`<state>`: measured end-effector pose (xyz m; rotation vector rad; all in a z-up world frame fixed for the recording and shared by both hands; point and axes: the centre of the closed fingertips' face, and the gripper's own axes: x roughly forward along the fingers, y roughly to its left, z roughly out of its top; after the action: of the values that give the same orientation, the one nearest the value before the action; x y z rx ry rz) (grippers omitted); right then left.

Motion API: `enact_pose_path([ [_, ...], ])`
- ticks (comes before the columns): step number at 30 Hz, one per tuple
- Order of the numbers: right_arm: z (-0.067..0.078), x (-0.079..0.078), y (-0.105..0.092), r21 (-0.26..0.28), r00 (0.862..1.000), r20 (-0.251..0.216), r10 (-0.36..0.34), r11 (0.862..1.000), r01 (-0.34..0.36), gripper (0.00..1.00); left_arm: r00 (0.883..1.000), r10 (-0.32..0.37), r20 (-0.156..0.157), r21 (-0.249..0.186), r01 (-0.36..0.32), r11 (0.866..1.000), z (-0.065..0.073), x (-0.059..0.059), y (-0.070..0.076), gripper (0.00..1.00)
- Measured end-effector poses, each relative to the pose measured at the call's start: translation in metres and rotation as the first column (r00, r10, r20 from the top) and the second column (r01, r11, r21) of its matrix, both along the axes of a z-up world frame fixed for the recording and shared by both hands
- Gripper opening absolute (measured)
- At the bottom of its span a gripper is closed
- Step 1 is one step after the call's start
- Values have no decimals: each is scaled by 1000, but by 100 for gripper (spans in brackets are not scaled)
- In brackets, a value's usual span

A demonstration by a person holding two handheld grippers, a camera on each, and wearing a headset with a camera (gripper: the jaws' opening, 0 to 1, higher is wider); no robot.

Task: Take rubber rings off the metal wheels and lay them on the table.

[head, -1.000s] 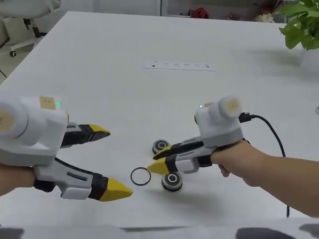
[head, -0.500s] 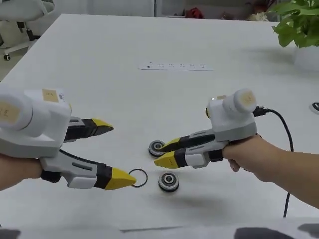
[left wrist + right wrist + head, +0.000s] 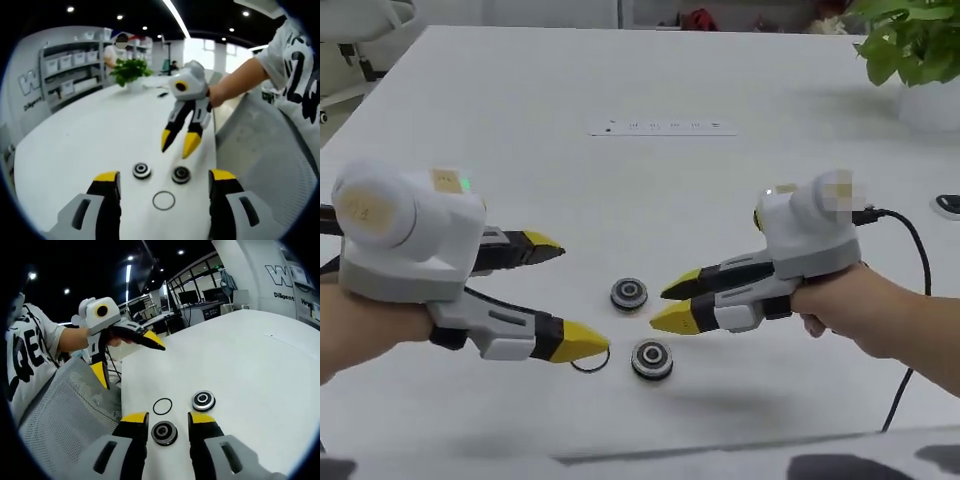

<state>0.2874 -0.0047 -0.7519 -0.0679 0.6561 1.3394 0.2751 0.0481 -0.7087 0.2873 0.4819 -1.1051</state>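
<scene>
The worktop (image 3: 520, 120) is white. Close to its near edge, about midway along, lie two metal wheels. The farther wheel (image 3: 629, 293) and the nearer wheel (image 3: 652, 359) lie flat and a little apart. Both have dark outer bands, but I cannot tell whether those are rubber rings still on them. One loose rubber ring (image 3: 164, 200) lies flat on the worktop just to the left of the nearer wheel, apart from it. In the head view the lower tip of the left gripper (image 3: 582, 297) partly covers it.

The left gripper has its jaws spread wide and holds nothing, with its tips above the surface to the left of the wheels. The right gripper (image 3: 660, 308) hangs over the gap between the wheels from the right. Its jaws are parted by a narrow gap and are empty.

A flat power strip (image 3: 663, 127) lies toward the far edge. At the far right corner, a white pot (image 3: 932, 108) holds a leafy green plant (image 3: 905, 38).
</scene>
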Motion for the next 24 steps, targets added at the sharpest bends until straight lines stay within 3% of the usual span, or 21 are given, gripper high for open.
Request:
enact_pose_path([
  [11, -14, -9, -8, -64, 998, 27, 49, 997, -47, 29, 999, -34, -22, 10, 34, 999, -13, 3, -15, 68],
  [24, -35, -22, -14, -147, 992, 45, 121, 983, -113, 28, 996, -78, -44, 39, 80, 996, -29, -2, -29, 60],
])
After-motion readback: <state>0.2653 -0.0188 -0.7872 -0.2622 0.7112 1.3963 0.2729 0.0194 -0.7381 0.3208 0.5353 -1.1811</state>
